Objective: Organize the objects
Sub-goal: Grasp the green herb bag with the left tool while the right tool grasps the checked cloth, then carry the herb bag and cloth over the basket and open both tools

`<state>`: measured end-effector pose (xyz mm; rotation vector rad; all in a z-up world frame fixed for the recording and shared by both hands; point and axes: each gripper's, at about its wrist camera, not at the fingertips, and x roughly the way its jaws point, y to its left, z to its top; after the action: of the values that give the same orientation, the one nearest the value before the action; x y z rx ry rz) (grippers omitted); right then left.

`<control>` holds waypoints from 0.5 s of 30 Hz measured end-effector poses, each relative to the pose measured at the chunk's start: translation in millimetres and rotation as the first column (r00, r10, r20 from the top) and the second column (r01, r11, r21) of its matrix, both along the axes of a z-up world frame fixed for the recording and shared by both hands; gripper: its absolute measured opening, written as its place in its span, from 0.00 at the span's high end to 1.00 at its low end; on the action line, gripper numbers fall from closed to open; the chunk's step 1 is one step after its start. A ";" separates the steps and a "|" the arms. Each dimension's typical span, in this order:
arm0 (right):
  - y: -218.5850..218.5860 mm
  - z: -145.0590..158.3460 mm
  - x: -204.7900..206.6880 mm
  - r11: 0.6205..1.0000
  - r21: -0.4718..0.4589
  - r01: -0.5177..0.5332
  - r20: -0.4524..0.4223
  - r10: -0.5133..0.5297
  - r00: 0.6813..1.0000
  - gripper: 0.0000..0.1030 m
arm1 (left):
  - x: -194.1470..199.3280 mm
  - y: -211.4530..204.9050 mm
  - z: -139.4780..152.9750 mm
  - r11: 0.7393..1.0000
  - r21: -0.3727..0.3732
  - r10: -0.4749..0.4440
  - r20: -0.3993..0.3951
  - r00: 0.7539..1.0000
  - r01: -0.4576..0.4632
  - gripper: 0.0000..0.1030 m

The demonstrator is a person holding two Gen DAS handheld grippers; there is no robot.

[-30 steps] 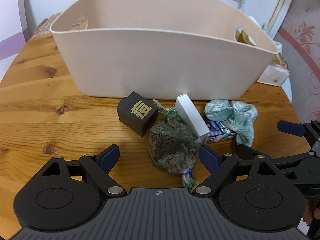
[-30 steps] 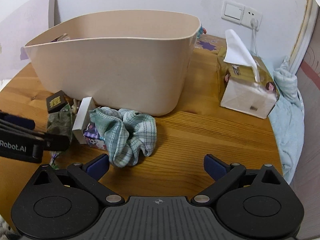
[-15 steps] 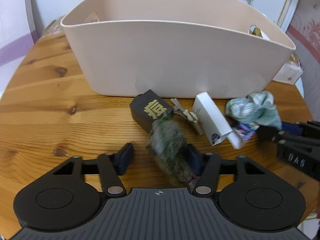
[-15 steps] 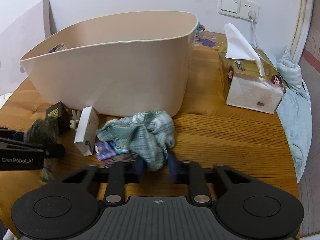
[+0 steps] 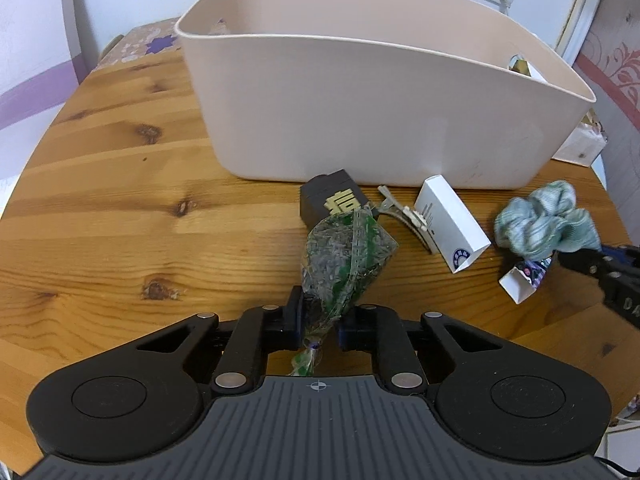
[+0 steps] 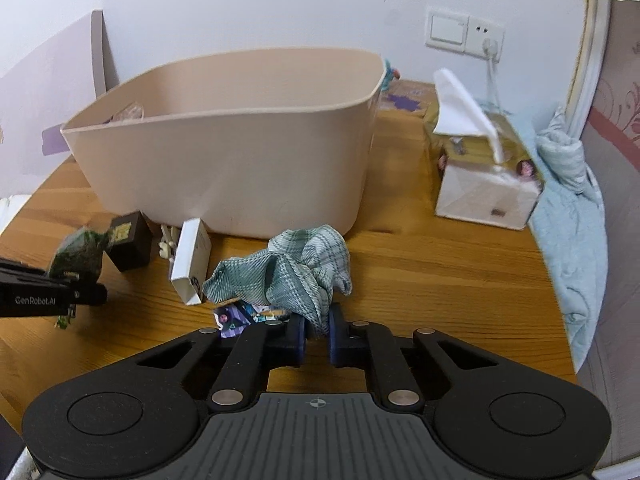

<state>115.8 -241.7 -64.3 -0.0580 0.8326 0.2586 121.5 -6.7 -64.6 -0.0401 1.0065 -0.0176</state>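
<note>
Two tools, two catches before a beige plastic bin (image 5: 380, 108) on a knotty pine tabletop (image 5: 120, 216).

The left tool (image 5: 318, 326) pinches the tied neck of one clear cellophane sachet (image 5: 346, 256) of dried green-grey herbs; the right tool (image 6: 318, 334) is closed on one crumpled teal checked cloth (image 6: 288, 276). One black cube box (image 5: 332, 204), one white carton (image 5: 452, 228) and one pale hair clip (image 5: 404, 216) lie along the bin's smooth curved wall; bare wood stretches left.

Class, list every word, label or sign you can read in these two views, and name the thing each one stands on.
"GenRobot.AI": side of the left gripper.
Gold Chinese character, seemingly "福": black box.
"DA", cut off: right gripper.
Round blue emblem and small print: white box, too small to read.
</note>
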 end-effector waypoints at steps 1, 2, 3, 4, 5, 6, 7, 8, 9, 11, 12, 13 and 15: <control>-1.0 3.0 -1.4 1.000 0.003 0.004 0.007 -0.004 1.000 0.89 | -1.5 1.6 0.6 1.000 -0.005 0.001 0.000 1.000 -0.001 0.86; -1.8 6.1 -3.1 1.000 0.007 0.008 0.015 -0.009 1.000 0.89 | -3.4 2.9 1.8 1.000 -0.007 0.001 0.001 1.000 -0.001 0.86; -3.5 8.9 -4.7 1.000 0.012 0.012 0.022 -0.012 1.000 0.89 | -4.2 4.6 2.6 1.000 -0.005 0.000 0.004 1.000 0.000 0.86; -4.4 11.7 -5.7 1.000 0.016 0.016 0.028 -0.016 0.999 0.89 | -5.8 6.0 4.2 1.000 -0.003 0.000 0.008 1.000 0.000 0.86; -5.1 14.6 -6.8 1.000 0.020 0.020 0.035 -0.020 0.999 0.89 | -8.1 6.8 6.4 1.000 -0.002 -0.002 0.012 1.000 0.002 0.86; -6.0 17.3 -8.1 0.999 0.023 0.023 0.042 -0.024 0.999 0.89 | -10.0 8.4 8.8 1.000 -0.003 -0.003 0.018 1.000 0.003 0.86; -6.8 20.0 -8.7 0.999 0.026 0.026 0.048 -0.027 0.998 0.89 | -11.7 9.9 11.2 1.000 -0.004 -0.004 0.024 1.000 0.004 0.86; -7.3 22.5 -10.2 0.999 0.028 0.028 0.054 -0.029 0.998 0.89 | -13.4 11.7 14.1 1.000 -0.006 -0.004 0.030 1.000 0.004 0.86; -8.3 24.3 -11.0 0.999 0.030 0.031 0.061 -0.032 0.998 0.89 | -15.6 13.5 17.7 1.000 -0.009 -0.003 0.039 0.999 0.004 0.86; -9.3 29.0 -12.2 0.999 0.035 0.035 0.072 -0.037 0.997 0.89 | -16.9 18.3 24.7 1.000 -0.016 -0.002 0.056 0.998 0.003 0.86; -9.7 31.7 -13.1 0.999 0.037 0.036 0.079 -0.039 0.996 0.89 | -19.2 19.7 28.8 1.000 -0.017 -0.002 0.067 0.998 0.004 0.86; -9.8 34.7 -14.0 0.999 0.039 0.037 0.087 -0.040 0.995 0.89 | -20.4 20.8 32.2 1.000 -0.016 -0.003 0.076 0.997 0.005 0.86; -10.0 40.3 -15.3 0.998 0.041 0.037 0.103 -0.042 0.994 0.89 | -21.3 23.0 39.1 1.000 -0.016 -0.004 0.096 0.995 0.005 0.86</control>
<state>100.5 -251.7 -24.0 -0.0179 0.7238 0.2327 100.1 16.3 -25.4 -0.0519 0.9106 -0.0316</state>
